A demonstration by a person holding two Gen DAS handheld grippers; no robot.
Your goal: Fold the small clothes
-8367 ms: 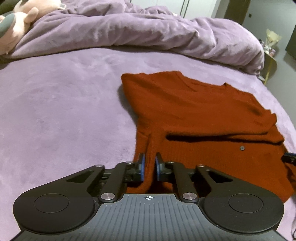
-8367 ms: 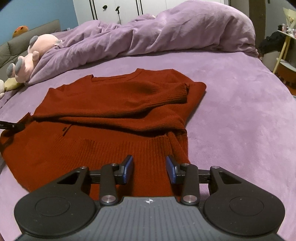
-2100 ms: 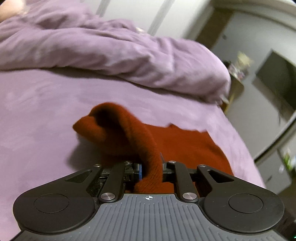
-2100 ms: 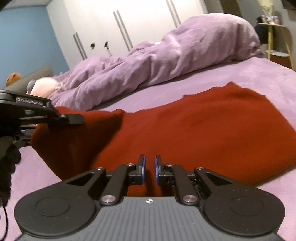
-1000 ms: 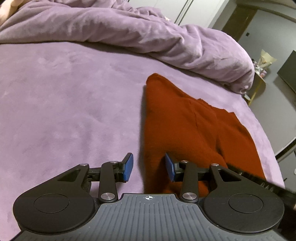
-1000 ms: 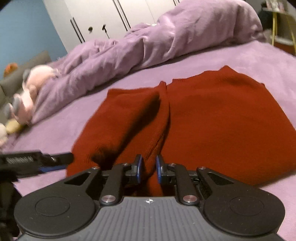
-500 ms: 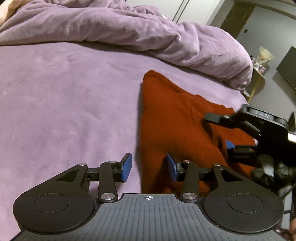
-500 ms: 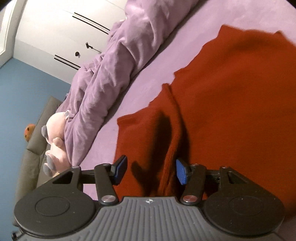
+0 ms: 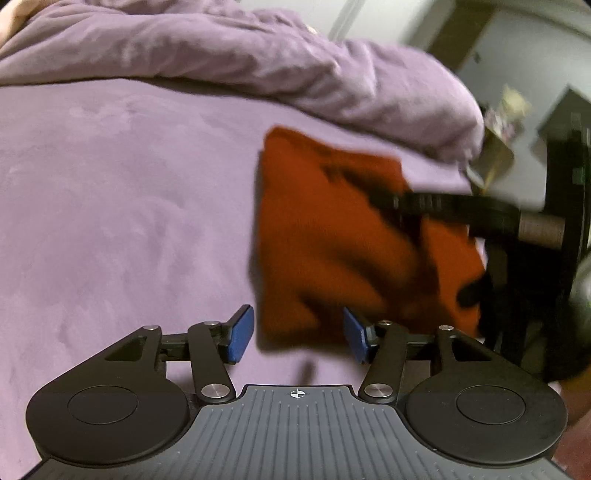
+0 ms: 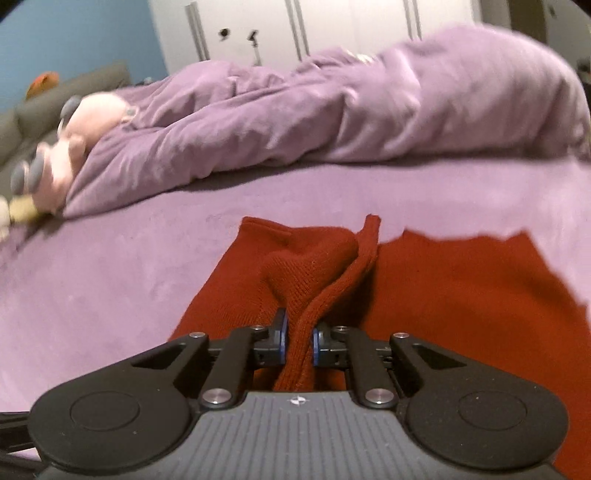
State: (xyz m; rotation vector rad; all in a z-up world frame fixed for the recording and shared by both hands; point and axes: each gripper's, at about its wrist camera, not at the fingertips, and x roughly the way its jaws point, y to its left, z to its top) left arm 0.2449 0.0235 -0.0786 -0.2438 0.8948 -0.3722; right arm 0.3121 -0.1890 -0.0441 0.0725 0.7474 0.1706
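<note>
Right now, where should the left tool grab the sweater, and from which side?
Take the near left corner of the sweater, coming in low from the front. That corner already sits between the left tool's opening jaws, untouched, with bare bed beside it. The right tool is closing on a pinched ridge further over, so probably stay clear of that.

Dim, soft indoor light; both fisheye views are motion-blurred, with edges bent and smeared.

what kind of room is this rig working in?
Most likely a bedroom. The red sweater lies on a bed with a purple sheet, a rumpled purple duvet is heaped behind it, a pink plush toy sits beside that, and white wardrobe doors stand at the back.
</note>
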